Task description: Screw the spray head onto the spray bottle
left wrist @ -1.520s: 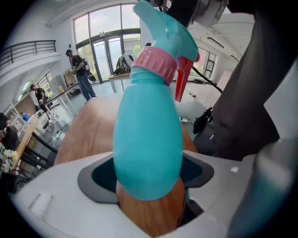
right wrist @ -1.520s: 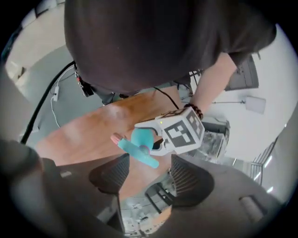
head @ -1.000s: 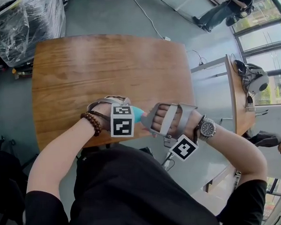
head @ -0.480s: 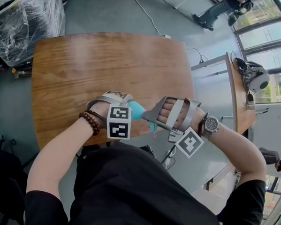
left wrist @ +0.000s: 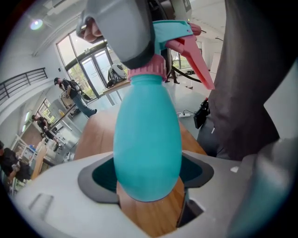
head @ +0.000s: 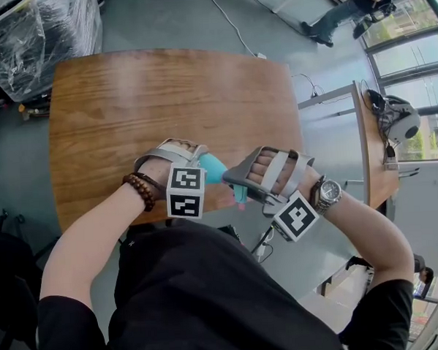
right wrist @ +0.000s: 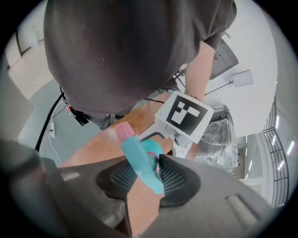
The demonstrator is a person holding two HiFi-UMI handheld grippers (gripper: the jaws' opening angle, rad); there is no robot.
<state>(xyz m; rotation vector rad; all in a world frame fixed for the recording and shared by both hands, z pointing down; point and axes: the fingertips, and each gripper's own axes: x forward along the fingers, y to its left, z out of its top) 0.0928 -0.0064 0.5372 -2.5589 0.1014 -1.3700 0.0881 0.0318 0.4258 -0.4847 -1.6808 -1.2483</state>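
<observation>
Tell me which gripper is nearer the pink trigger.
Right. The right gripper is clamped on the spray head, right beside the pink trigger. The left gripper grips the spray bottle by its body, farther from the trigger.

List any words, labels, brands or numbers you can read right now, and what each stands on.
None can be read.
Spray bottle and spray head: no print in view.
Two marker cubes: black-and-white squares only, no letters.
Watch dial: too small to read.
</observation>
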